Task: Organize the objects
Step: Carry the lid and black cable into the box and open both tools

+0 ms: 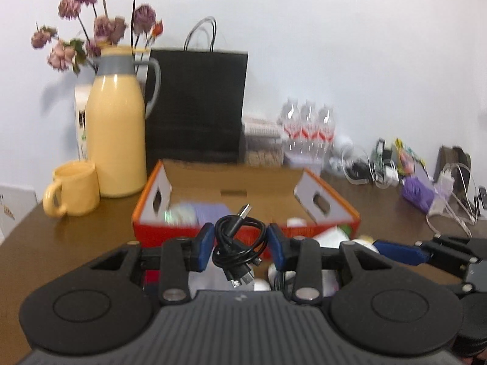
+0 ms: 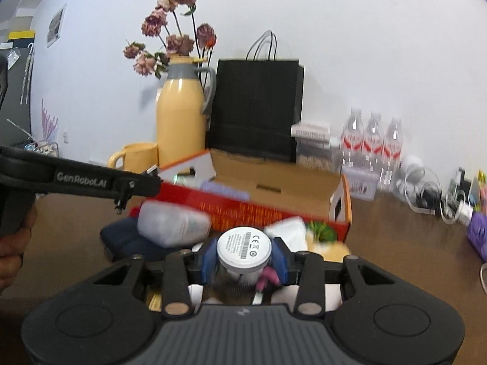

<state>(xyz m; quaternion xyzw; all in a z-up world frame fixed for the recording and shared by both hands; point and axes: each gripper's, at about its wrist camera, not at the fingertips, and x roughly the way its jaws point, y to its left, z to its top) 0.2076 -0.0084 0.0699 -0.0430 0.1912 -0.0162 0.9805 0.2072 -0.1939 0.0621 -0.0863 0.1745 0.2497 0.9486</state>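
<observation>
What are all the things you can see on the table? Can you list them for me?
cable bundle: one, black, pinched in the left gripper
round puck: one, white, clamped in the right gripper
cardboard box: one, orange outside, brown inside, open, middle of table
jug: one, yellow with grey collar, holds dried pink flowers, back left
mug: one, yellow, beside the jug
paper bag: one, black, behind the box
water bottles: three, clear with red labels, right of the bag
table: one, brown
left gripper: black with blue pads
right gripper: black with blue pads
</observation>
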